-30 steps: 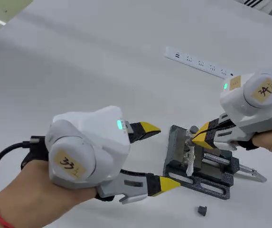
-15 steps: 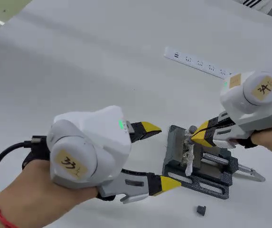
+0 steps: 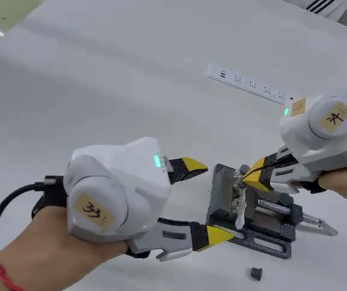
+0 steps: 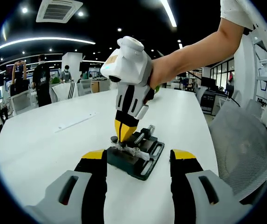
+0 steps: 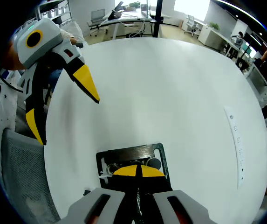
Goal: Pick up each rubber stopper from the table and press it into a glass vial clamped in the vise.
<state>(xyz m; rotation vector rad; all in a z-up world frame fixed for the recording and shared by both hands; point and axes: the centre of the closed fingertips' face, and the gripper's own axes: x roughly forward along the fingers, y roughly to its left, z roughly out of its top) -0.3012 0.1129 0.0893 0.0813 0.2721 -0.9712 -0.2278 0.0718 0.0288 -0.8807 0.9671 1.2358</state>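
Note:
A dark metal vise (image 3: 280,228) stands on the white table and clamps a clear glass vial (image 3: 240,205). A grey stopper (image 3: 244,169) sits at the vial's top. My right gripper (image 3: 249,176) is shut, with its yellow tips right at that stopper. In the right gripper view its tips (image 5: 138,171) meet over the vise (image 5: 124,156), and a dark round stopper (image 5: 154,163) lies beside them. My left gripper (image 3: 208,200) stands open just left of the vise, holding nothing. In the left gripper view the vise (image 4: 142,158) lies between its fingers. A loose dark stopper (image 3: 256,274) rests on the table in front of the vise.
A white power strip (image 3: 249,85) lies on the table behind the vise. A black cable (image 3: 6,203) trails from the left gripper. The vise's screw handle (image 3: 318,223) sticks out to the right. Office desks and people stand in the background (image 4: 40,79).
The head camera has shifted a little. Both grippers keep almost the same places, with the right tips still at the vial's top.

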